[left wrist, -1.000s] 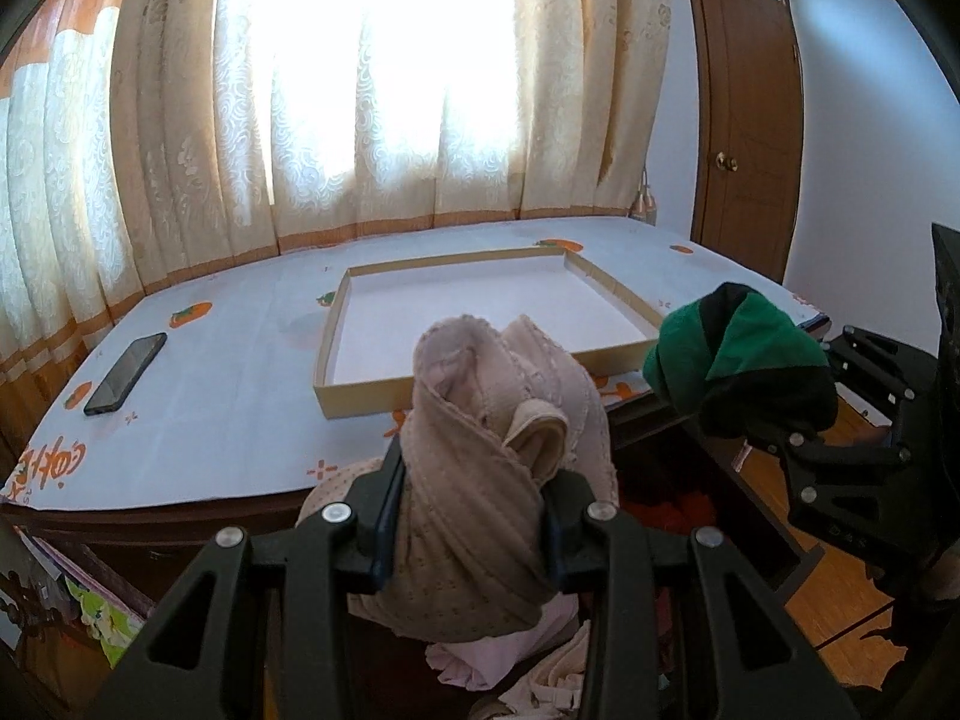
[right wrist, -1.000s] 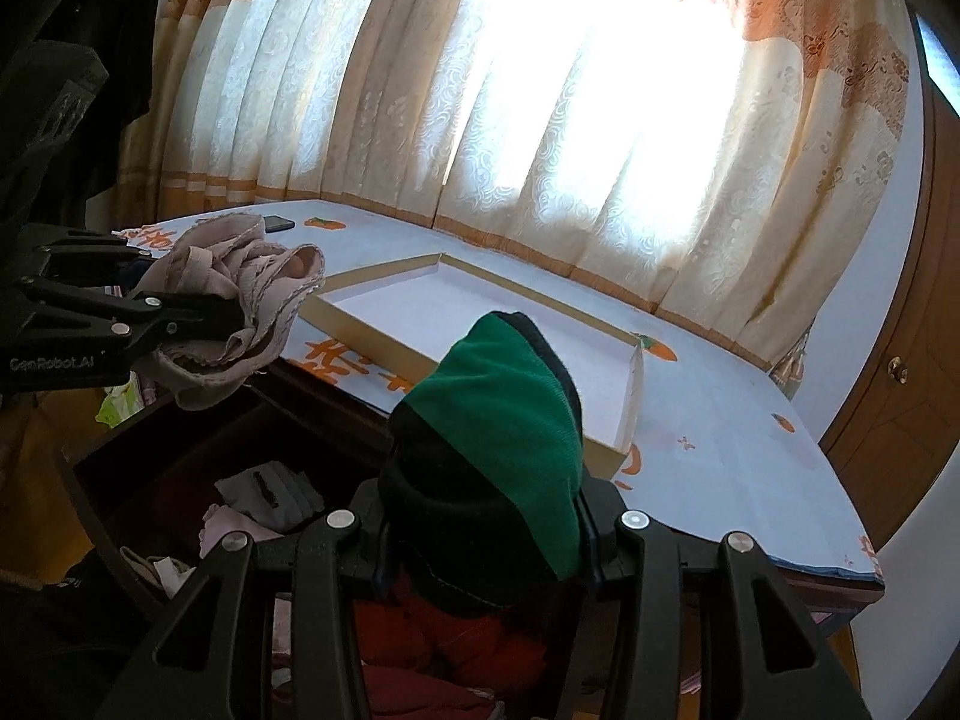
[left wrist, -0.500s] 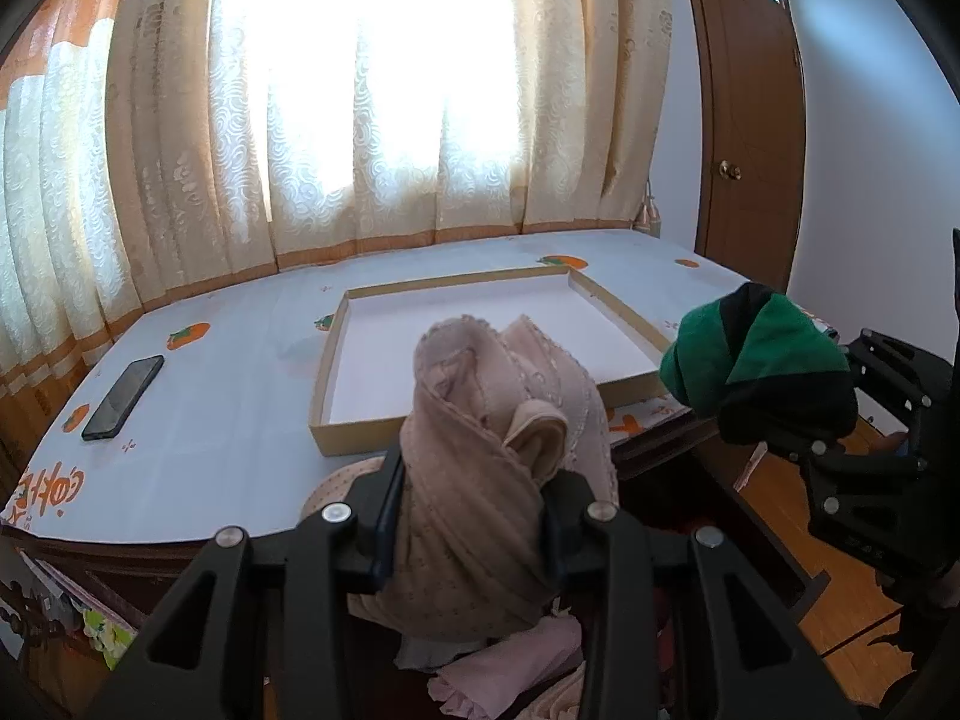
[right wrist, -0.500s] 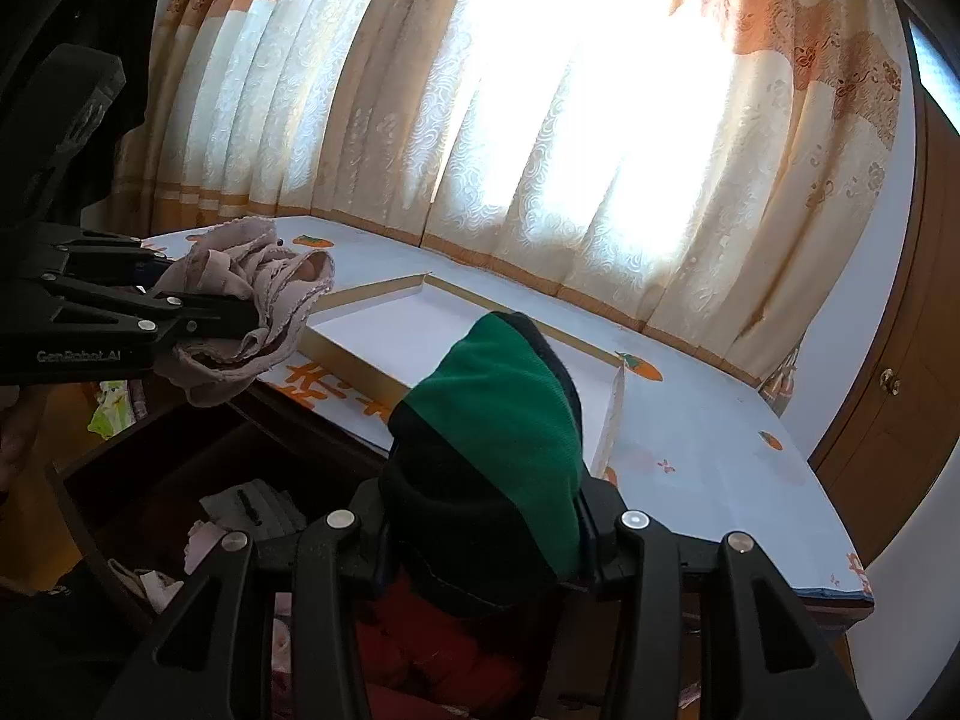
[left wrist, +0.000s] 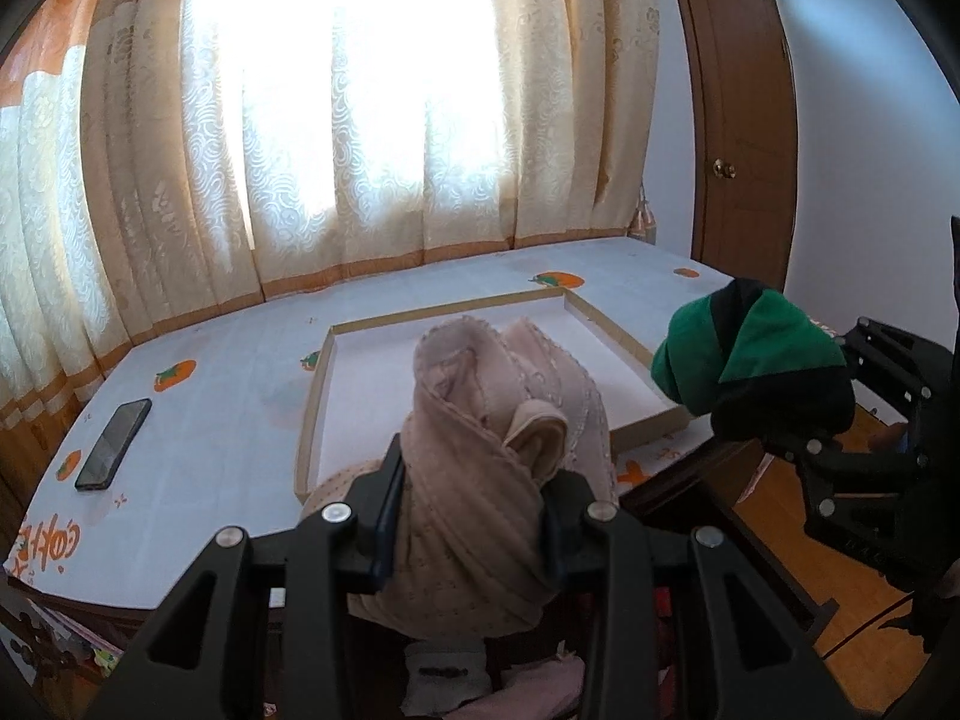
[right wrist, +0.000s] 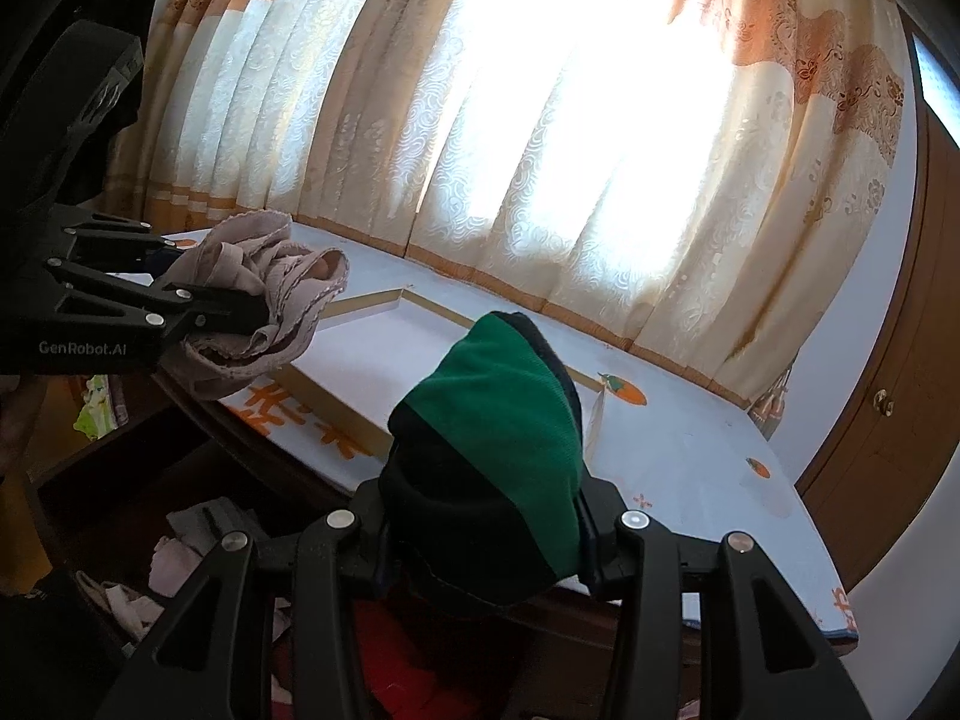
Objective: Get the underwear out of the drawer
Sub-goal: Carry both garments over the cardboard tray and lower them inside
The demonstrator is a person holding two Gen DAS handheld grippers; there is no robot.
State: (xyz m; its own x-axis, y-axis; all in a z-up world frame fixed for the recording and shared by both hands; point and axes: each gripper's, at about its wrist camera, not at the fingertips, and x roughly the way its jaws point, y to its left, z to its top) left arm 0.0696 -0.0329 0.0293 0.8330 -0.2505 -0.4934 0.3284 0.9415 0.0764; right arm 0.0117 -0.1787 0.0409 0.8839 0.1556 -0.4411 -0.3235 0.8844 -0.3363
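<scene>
Bunching beige lacy underwear (left wrist: 480,480), green-and-black underwear (right wrist: 498,468) alongside

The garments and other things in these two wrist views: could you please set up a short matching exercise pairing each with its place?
Things:
1. beige underwear
2. green and black underwear
3. phone
4. shallow box

Places:
A. lying flat near the left edge of the tabletop
B. clamped in the left tongs
C. sitting empty in the middle of the table
D. clamped in the right tongs

Pairs: 1-B, 2-D, 3-A, 4-C
</scene>
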